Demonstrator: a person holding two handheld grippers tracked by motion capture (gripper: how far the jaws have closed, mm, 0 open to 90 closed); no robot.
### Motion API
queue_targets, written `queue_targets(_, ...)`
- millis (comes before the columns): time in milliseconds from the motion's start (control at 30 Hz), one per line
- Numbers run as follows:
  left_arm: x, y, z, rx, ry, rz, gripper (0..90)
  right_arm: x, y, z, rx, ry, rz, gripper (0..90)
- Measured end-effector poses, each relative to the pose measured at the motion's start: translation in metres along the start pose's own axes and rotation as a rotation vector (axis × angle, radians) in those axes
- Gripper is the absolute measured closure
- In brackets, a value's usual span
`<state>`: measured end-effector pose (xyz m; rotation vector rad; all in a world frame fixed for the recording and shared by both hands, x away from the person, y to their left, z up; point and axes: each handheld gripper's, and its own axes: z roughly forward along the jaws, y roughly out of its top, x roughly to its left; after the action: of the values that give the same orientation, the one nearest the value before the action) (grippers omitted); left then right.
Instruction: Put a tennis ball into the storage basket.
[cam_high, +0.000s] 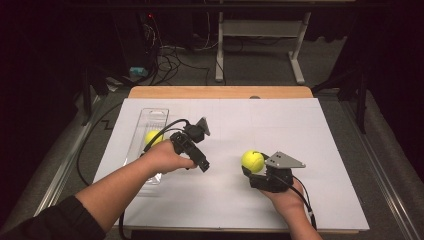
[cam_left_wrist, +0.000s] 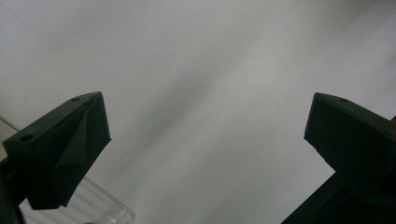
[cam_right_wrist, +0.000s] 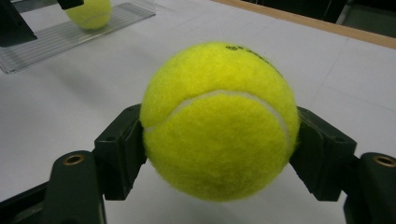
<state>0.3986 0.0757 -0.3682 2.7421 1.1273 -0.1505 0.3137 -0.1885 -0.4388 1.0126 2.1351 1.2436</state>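
My right gripper (cam_high: 253, 167) (cam_right_wrist: 219, 154) is shut on a yellow tennis ball (cam_high: 253, 160) (cam_right_wrist: 218, 112), which it holds just above the white sheet at the right of middle. Both pads press on the ball's sides. A second yellow tennis ball (cam_high: 151, 137) (cam_right_wrist: 88, 11) lies in a clear plastic tray (cam_high: 151, 116) (cam_right_wrist: 56, 37) at the left. My left gripper (cam_high: 199, 150) (cam_left_wrist: 205, 135) hovers right beside that tray, low over the sheet. Its jaws are open wide with nothing between them, and the tray's corner (cam_left_wrist: 105, 209) shows beside its left jaw.
A white sheet (cam_high: 280, 125) covers the wooden table (cam_high: 220, 92), whose bare strip shows at the far edge. On the floor beyond stand the legs of a grey desk (cam_high: 260, 30) and loose cables (cam_high: 170, 60). Dark stands flank the table on both sides.
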Motion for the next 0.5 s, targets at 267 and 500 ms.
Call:
queue_targets(267, 0.001, 0.001, 0.002, 0.004, -0.007, 0.0, 1.1, 0.009, 0.01, 0.007, -0.015, 0.02, -0.013, 27.2)
queue_targets(500, 0.002, 0.002, 0.002, 0.006, -0.013, 0.002, 1.1, 0.018, 0.013, 0.013, -0.024, 0.041, -0.02, 27.2)
